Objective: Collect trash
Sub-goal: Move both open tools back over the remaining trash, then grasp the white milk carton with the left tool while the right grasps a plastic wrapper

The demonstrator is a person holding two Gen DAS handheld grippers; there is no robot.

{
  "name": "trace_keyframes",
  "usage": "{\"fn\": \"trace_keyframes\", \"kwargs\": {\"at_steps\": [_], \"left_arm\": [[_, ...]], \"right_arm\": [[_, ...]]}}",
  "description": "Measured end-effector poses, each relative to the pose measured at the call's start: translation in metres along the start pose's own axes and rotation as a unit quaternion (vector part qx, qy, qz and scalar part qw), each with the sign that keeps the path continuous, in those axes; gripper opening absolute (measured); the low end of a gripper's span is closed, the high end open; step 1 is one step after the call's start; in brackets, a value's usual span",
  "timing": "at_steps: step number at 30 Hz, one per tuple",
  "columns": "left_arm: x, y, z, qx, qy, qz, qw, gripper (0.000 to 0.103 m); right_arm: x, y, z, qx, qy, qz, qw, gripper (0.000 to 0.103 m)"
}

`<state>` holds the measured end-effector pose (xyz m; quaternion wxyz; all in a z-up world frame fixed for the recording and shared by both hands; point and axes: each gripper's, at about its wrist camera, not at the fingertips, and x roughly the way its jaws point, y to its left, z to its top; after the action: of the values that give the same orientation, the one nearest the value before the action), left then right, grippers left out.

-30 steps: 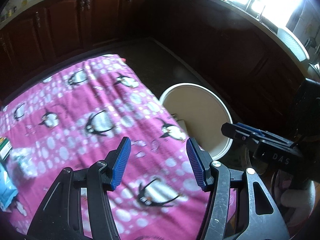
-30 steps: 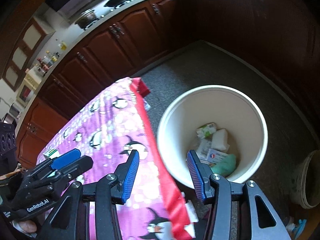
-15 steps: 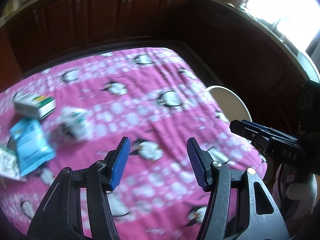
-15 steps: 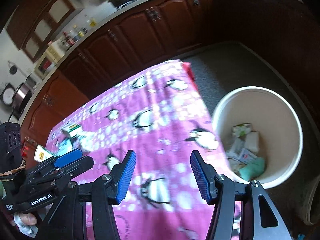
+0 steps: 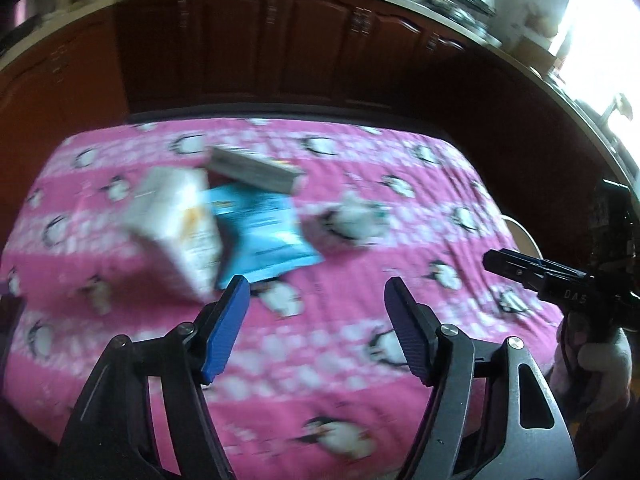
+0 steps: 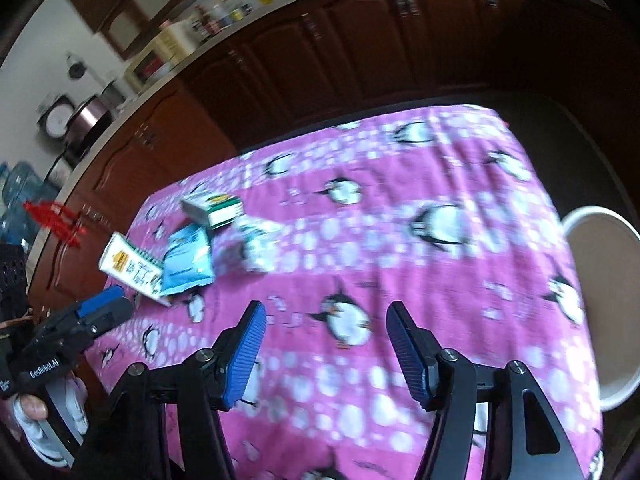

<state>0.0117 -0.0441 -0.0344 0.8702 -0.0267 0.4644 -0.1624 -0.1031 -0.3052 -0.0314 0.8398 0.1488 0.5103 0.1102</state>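
Observation:
Trash lies on a table with a pink penguin cloth [image 5: 360,240]: a white carton [image 5: 180,224], a blue packet [image 5: 264,236], a green-and-white box [image 5: 252,170] and a crumpled wrapper [image 5: 352,220]. They also show in the right wrist view: carton [image 6: 128,266], packet [image 6: 186,262], box [image 6: 214,208], wrapper [image 6: 252,250]. My left gripper [image 5: 316,296] is open and empty, just short of the carton and packet. My right gripper [image 6: 324,320] is open and empty over the cloth. The white bin [image 6: 600,280] stands beside the table on the right.
Dark wooden cabinets [image 5: 280,40] curve around the table. The right gripper shows at the right of the left wrist view [image 5: 552,280]; the left gripper shows at the lower left of the right wrist view [image 6: 80,320]. Blue water bottles [image 6: 20,188] stand far left.
Both grippers have swung left, away from the bin and towards the trash pile. The bin has moved to the right edge of view. Both stay open and empty.

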Motion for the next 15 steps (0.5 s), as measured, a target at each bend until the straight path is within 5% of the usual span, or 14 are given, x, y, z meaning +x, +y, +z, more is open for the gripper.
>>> {"fn": "trace_keyframes", "kwargs": {"at_steps": [15], "left_arm": [[0.028, 0.082, 0.006, -0.055, -0.041, 0.013, 0.9976, 0.073]], "right_arm": [[0.061, 0.052, 0.026, -0.046, 0.034, 0.020, 0.998, 0.070]]}}
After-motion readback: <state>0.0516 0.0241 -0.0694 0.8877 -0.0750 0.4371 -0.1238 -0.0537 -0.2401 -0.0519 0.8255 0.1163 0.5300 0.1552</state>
